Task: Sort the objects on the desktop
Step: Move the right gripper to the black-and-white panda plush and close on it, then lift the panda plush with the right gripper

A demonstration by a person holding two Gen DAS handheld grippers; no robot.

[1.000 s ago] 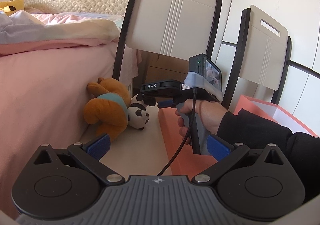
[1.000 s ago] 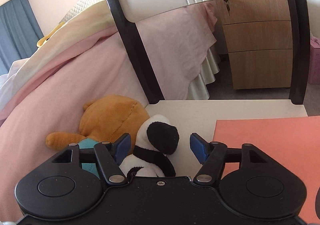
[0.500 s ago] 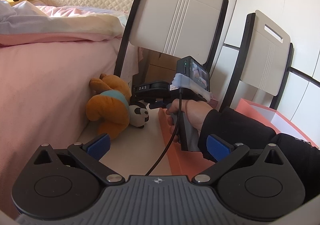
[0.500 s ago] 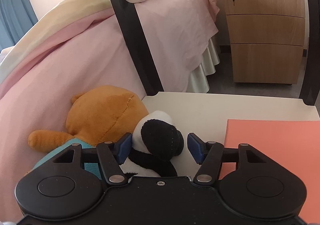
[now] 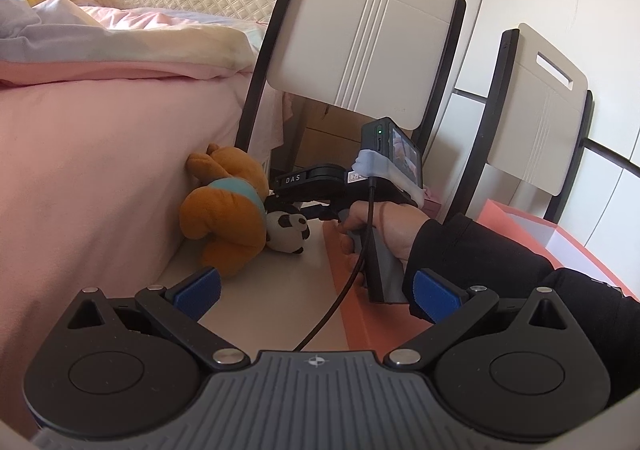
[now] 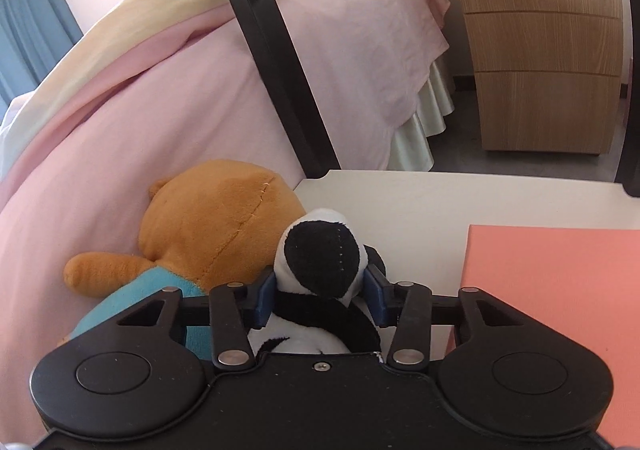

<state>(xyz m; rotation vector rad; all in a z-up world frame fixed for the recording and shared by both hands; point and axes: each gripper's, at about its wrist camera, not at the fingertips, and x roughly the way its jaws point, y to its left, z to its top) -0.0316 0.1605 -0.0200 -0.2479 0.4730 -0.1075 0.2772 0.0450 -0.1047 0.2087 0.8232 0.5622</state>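
1. Right gripper (image 6: 320, 296): both blue pads press against the sides of the panda plush (image 6: 320, 262), which fills the gap between them. In the left wrist view the same gripper (image 5: 286, 206) meets the panda plush (image 5: 286, 230) from the right.
2. Panda plush: lies on the cream surface (image 6: 420, 198), touching the orange bear plush (image 6: 212, 226) on its left.
3. Orange bear plush (image 5: 224, 218): wears a teal shirt and leans against the pink bed cover (image 5: 88, 178) on the left.
4. Left gripper (image 5: 316, 290): jaws stand wide apart with nothing between them, held near the camera and well apart from both plush toys.
5. Salmon box (image 6: 560, 290): sits on the cream surface to the right of the panda plush, near but apart from it.
6. Chair back (image 5: 364, 30): rises at the far side, behind the plush toys.
7. Wooden drawer unit (image 6: 540, 50): stands on the floor at far right.
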